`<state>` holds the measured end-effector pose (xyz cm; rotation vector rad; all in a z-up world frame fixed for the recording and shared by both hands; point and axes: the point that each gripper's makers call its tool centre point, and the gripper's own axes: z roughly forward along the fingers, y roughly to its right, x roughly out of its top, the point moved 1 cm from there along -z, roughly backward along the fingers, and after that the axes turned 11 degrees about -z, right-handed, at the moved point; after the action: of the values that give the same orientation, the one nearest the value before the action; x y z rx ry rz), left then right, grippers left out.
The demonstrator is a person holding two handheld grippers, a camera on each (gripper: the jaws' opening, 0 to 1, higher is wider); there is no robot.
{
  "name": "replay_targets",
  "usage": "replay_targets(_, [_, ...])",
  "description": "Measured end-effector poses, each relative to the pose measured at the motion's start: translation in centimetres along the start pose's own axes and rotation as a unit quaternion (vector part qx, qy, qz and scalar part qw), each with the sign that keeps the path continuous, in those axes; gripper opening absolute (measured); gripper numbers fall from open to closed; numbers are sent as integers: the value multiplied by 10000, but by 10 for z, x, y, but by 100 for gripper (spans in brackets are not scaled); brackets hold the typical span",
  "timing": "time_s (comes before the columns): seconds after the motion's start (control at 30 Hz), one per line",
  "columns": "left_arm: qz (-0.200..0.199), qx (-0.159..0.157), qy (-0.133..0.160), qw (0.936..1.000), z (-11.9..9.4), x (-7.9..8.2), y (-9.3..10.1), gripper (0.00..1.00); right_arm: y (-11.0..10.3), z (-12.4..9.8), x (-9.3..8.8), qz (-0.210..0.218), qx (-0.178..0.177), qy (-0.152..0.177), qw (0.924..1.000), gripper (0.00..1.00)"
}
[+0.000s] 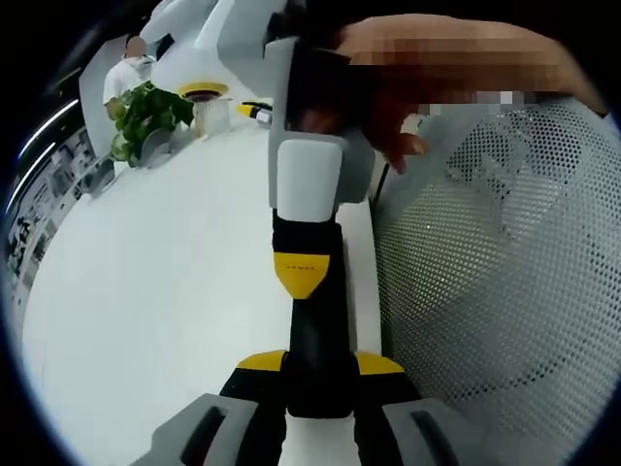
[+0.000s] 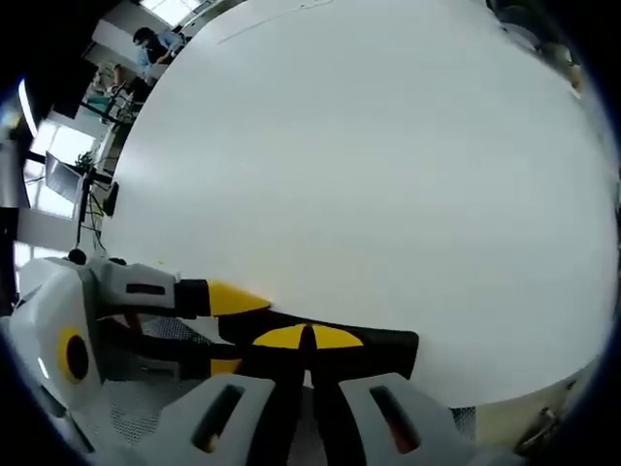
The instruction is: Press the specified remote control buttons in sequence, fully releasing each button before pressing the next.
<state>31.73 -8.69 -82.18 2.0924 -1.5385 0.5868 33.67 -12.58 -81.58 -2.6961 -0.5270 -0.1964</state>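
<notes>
— Left tool (image 1: 317, 364) is seen clenched on one black remote (image 1: 315, 335) near the bench (image 1: 146, 291) edge. One right tool (image 1: 306, 277), jaws shut together, is laid tip-down on it.
— And progress?
— From the right gripper view, the remote (image 2: 383, 345) is held over the bench (image 2: 369, 146) by the left tool (image 2: 228, 330) under the right tool (image 2: 309, 338). A press is judged underway. Presses already done cannot be told.

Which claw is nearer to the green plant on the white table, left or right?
Right, it seems. The right claw lies ahead of the left claw, on the side toward the plant. The left claw sits behind it, farther from the plant.
</notes>
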Motion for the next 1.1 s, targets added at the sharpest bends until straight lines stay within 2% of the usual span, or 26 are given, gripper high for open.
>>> replay_targets(0.13, [0, 3, -11, 10000, 0, 0, 0, 24, -2, -2, -4, -1, 49, -109, 9999, 0])
replay_targets(0.93, [1, -5, -14, 10000, 0, 0, 0, 24, 0, -4, -7, -74, -38, -112, 9999, 0])
replay_targets(1.1, [-16, -11, 15, 10000, -1, 0, 0, 24, -2, -3, -8, -273, -144, -93, 9995, 0])
